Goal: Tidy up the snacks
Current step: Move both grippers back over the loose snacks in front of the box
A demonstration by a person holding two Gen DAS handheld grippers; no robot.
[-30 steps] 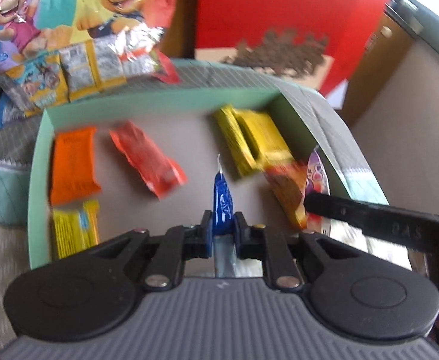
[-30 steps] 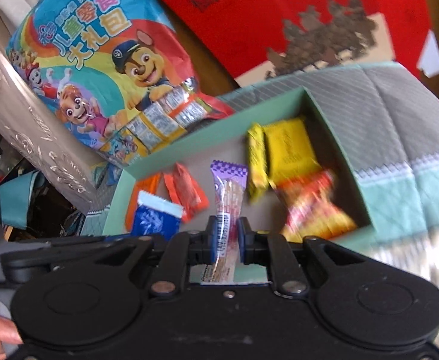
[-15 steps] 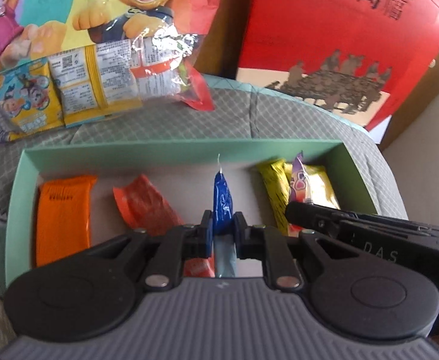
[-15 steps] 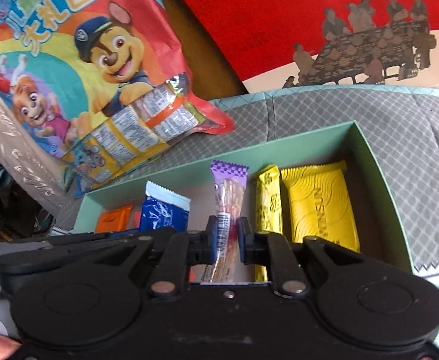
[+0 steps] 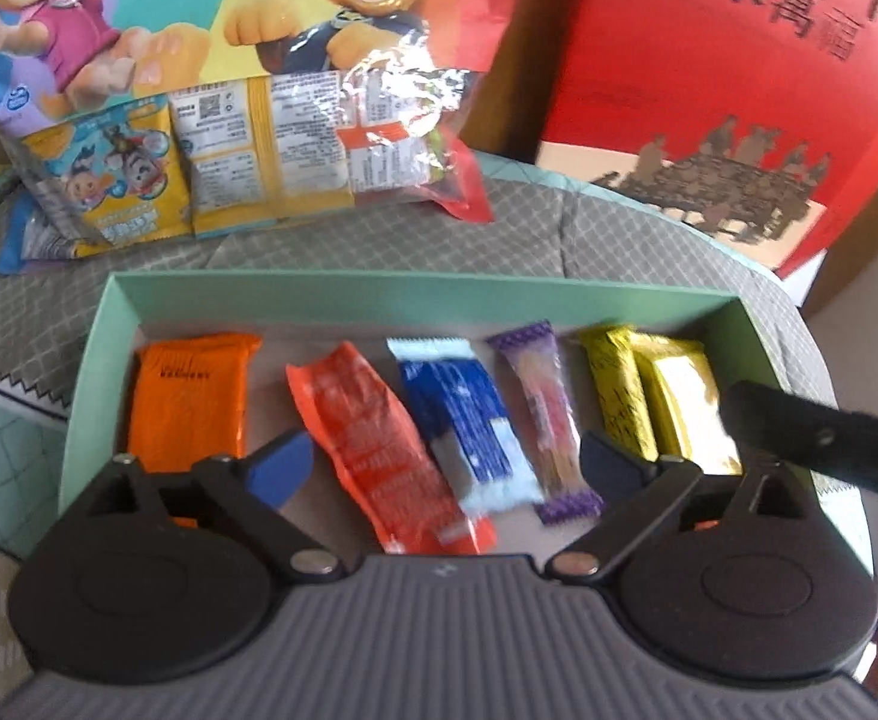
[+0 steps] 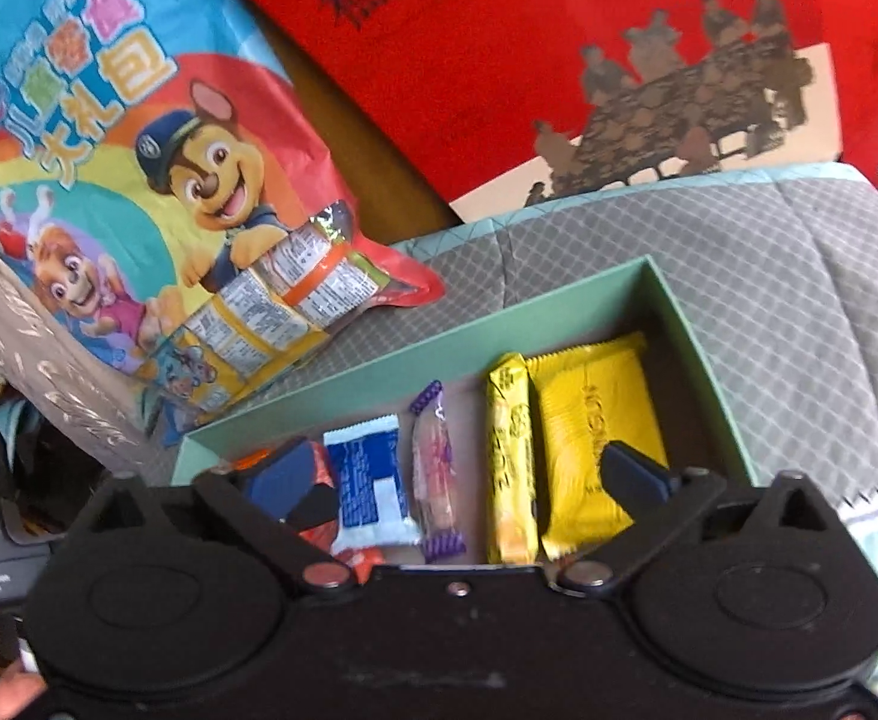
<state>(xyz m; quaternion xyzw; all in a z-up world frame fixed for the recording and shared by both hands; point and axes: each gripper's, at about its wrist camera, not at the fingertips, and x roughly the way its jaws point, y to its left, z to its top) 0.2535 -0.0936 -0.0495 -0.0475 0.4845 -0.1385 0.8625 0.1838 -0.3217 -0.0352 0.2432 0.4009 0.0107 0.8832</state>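
Note:
A shallow green box (image 5: 343,291) holds a row of snacks: an orange pack (image 5: 193,396), a red-orange wrapper (image 5: 373,438), a blue-and-white pack (image 5: 463,420), a purple-ended candy stick (image 5: 547,414), a thin yellow bar (image 5: 613,396) and a yellow pack (image 5: 679,402). My left gripper (image 5: 448,465) hovers over the box with its jaws opening wide. The blue pack lies loose below them, untouched. My right gripper (image 6: 457,480) is opening too. The candy stick (image 6: 436,474) and blue pack (image 6: 367,486) lie flat beneath it, free of its fingers.
A big cartoon-dog snack bag (image 5: 259,120) leans behind the box on a grey quilted cloth (image 5: 559,228). A red gift box (image 5: 709,60) stands at the back right. The right gripper's finger (image 5: 799,438) reaches over the box's right end. A person's hand (image 6: 7,690) shows bottom left.
Both grippers went from shut to wide open. The left let go of the blue pack and the right let go of the purple candy stick; both now lie in the box.

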